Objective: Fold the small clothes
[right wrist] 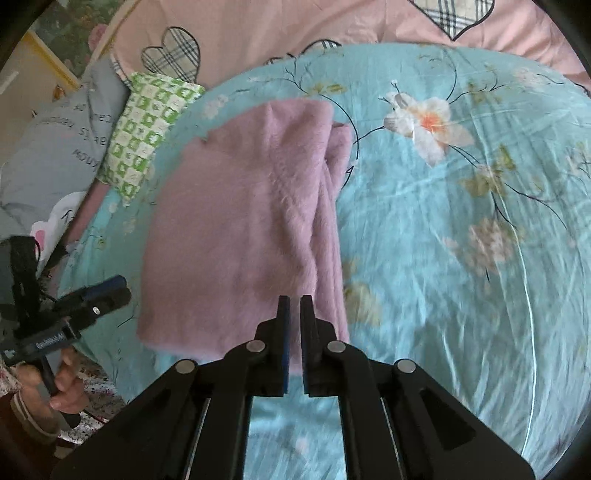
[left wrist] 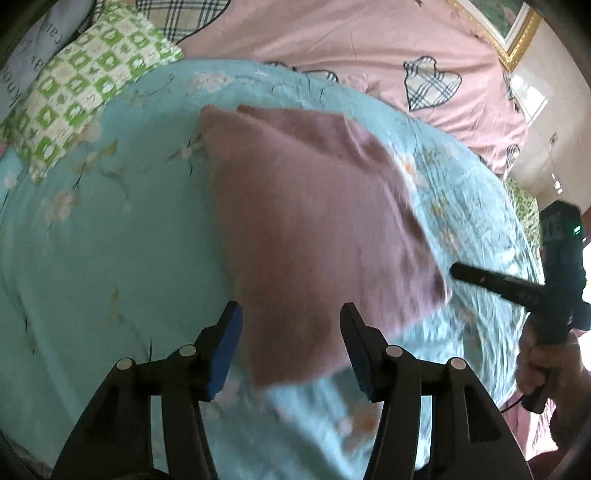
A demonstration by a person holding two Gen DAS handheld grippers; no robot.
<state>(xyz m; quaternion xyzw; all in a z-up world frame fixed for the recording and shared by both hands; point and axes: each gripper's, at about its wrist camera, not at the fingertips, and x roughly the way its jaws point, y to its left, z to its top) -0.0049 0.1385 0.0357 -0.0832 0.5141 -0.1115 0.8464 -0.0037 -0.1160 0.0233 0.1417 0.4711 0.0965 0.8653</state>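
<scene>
Two tongs noted: left gripper wide and empty; right gripper narrow, apparently gripping nothing. Pink garment lies mid-quilt, part-folded. Recommend pinching both near corners together.

Left wrist cam sits just behind the left gripper, looking forward and down from close above the bed, with the right gripper poking in from its right edge. Right wrist cam does the same behind the right gripper, close over the bed, catching the left gripper low on its left. Both share the folded pink garment, turquoise floral quilt, green checked pillow and pink heart-print sheet.
</scene>
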